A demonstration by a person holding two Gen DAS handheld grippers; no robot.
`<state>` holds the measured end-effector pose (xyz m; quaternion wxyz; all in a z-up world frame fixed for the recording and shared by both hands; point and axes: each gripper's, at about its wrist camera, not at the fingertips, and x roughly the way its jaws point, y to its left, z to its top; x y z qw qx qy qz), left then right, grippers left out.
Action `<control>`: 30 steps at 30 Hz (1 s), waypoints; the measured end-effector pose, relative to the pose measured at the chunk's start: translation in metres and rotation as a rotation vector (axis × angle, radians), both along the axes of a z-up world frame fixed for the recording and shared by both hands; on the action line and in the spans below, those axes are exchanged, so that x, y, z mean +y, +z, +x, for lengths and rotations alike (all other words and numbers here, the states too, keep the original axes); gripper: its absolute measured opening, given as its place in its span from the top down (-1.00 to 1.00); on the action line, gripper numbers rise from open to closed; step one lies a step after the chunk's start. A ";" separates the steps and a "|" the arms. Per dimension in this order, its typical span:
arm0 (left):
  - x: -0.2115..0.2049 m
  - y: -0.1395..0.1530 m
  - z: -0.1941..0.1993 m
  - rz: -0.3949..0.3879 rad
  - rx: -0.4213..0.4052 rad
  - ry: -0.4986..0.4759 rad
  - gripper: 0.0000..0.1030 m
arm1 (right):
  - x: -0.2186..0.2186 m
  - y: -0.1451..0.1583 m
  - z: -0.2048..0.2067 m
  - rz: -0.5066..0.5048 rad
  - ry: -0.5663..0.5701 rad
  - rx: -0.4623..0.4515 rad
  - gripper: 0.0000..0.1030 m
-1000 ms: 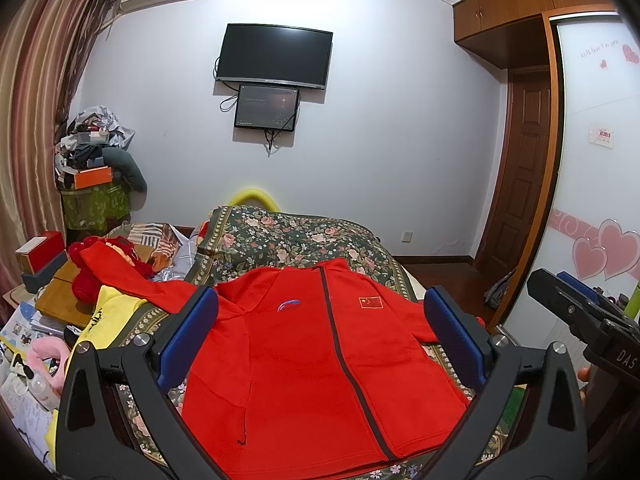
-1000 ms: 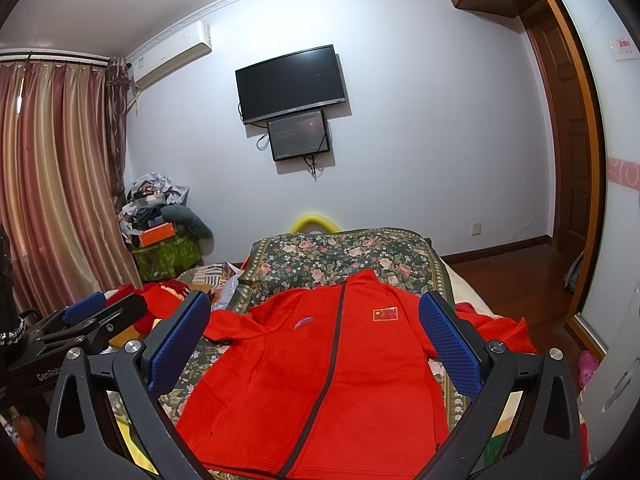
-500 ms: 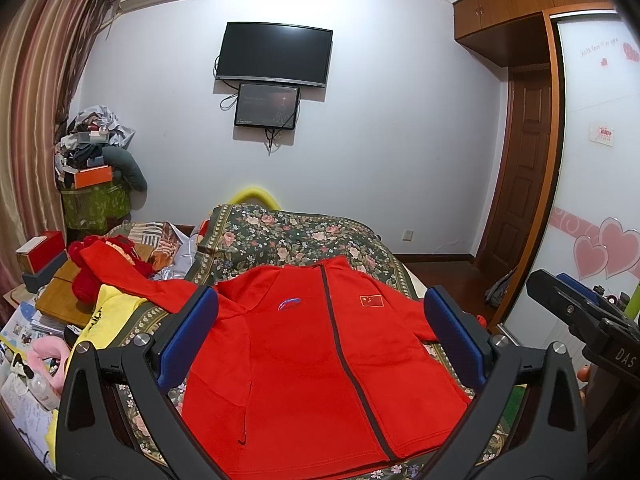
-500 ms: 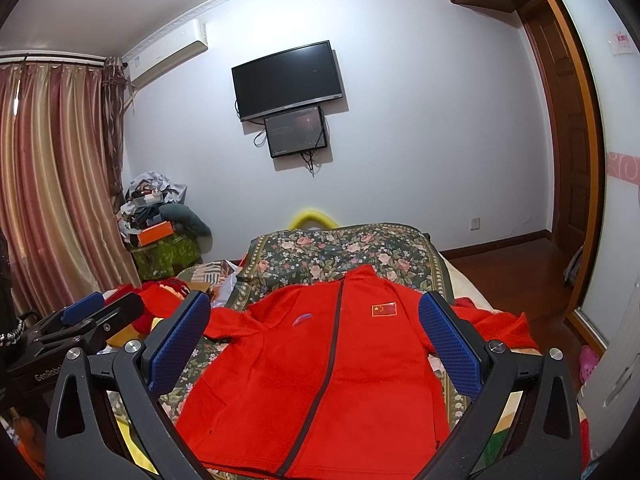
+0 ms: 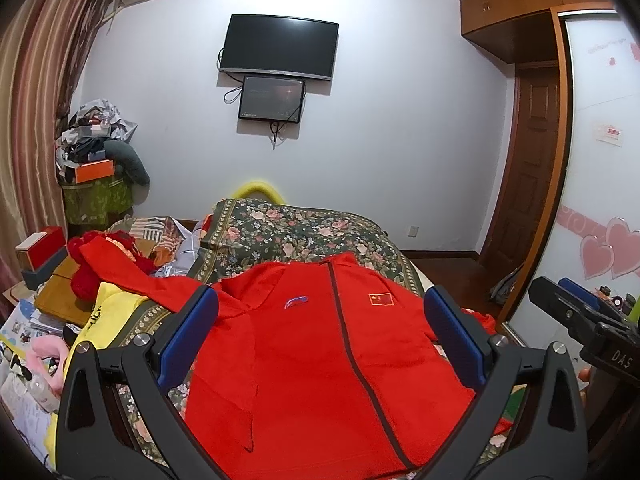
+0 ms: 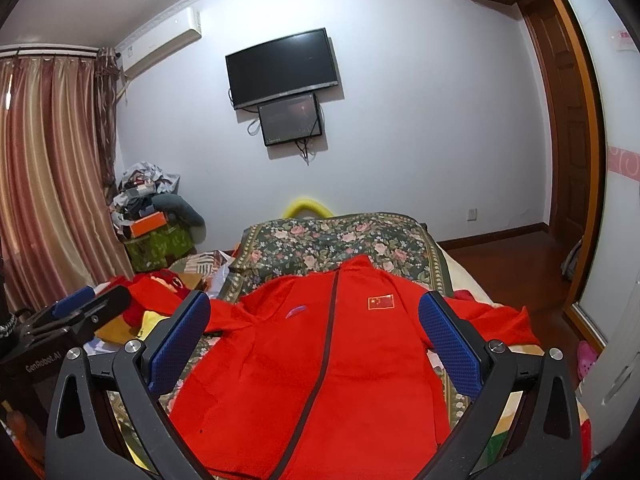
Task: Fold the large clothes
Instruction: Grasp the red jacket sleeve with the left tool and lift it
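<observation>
Nothing much has moved since a moment ago: red jacket (image 5: 320, 360) lies flat on the bed (image 5: 304, 236), left gripper (image 5: 320, 340) and right gripper (image 6: 316, 340) both wide open, holding nothing, so folding hasn't started.

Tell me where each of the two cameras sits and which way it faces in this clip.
Left wrist: rides the left gripper above the near end of the bed, facing the wall TV; its open blue fingers frame the red jacket, and the right gripper shows at right.
Right wrist: rides the right gripper, facing the same way; the left gripper shows at left.
Shared: jacket, bed, TV.
</observation>
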<state>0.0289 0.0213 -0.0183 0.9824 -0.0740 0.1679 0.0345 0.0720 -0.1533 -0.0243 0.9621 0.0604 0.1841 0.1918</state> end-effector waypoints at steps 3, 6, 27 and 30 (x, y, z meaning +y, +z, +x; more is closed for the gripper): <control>0.010 -0.004 0.012 0.016 0.004 0.020 -1.00 | 0.004 -0.006 0.010 -0.013 -0.005 0.022 -1.00; 0.021 -0.008 0.026 0.047 0.003 0.048 -1.00 | 0.009 -0.012 0.023 -0.029 -0.013 0.038 -1.00; 0.218 -0.123 0.198 0.003 0.335 0.158 -1.00 | 0.063 -0.081 0.167 -0.188 -0.038 0.297 -1.00; 0.256 -0.147 0.214 -0.071 0.391 0.173 -1.00 | 0.070 -0.096 0.186 -0.233 -0.051 0.339 -1.00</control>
